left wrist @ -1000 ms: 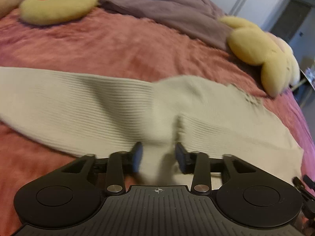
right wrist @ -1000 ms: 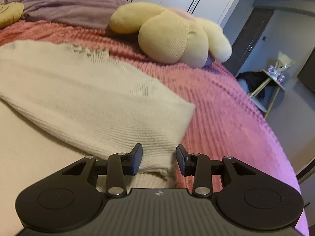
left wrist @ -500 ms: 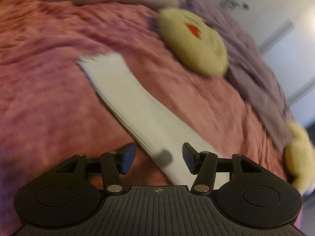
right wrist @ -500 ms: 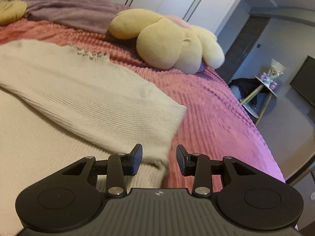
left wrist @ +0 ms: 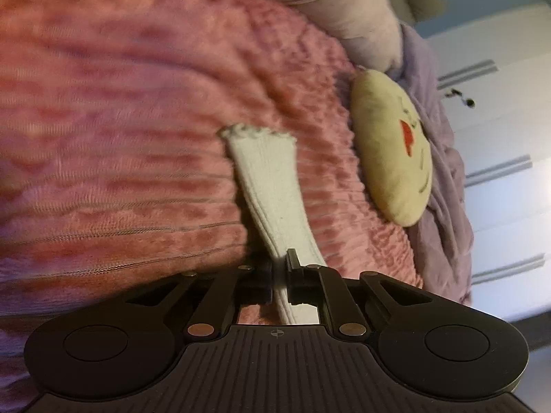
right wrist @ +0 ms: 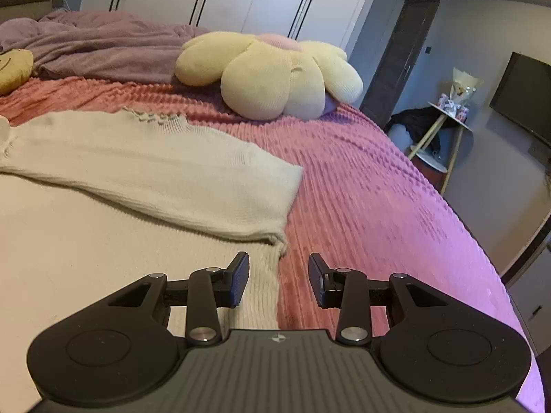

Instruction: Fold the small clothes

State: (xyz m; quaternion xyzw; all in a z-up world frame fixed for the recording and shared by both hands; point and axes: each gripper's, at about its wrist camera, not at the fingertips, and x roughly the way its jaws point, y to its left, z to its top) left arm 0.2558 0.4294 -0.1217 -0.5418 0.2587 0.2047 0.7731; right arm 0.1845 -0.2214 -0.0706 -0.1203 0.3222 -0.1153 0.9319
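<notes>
A cream ribbed sweater (right wrist: 103, 206) lies flat on the pink bed cover (right wrist: 361, 189). Its right sleeve (right wrist: 193, 186) is folded across the body. In the left wrist view the other sleeve (left wrist: 272, 186) stretches away over the cover to its scalloped cuff (left wrist: 258, 134). My left gripper (left wrist: 279, 268) is shut on this sleeve, with the knit pinched between the pads. My right gripper (right wrist: 278, 278) hovers open over the sweater's right edge near the hem, with nothing between its fingers.
A yellow flower cushion (right wrist: 272, 72) and a purple blanket (right wrist: 103, 51) lie at the far side of the bed. A round yellow face cushion (left wrist: 392, 148) sits right of the sleeve, a pale pillow (left wrist: 330, 3) beyond. A side table (right wrist: 447, 127) stands off the bed's right edge.
My left gripper swung from the sweater's body out along the left sleeve, rolled, and closed on the sleeve. The right gripper drew back a little and stayed open.
</notes>
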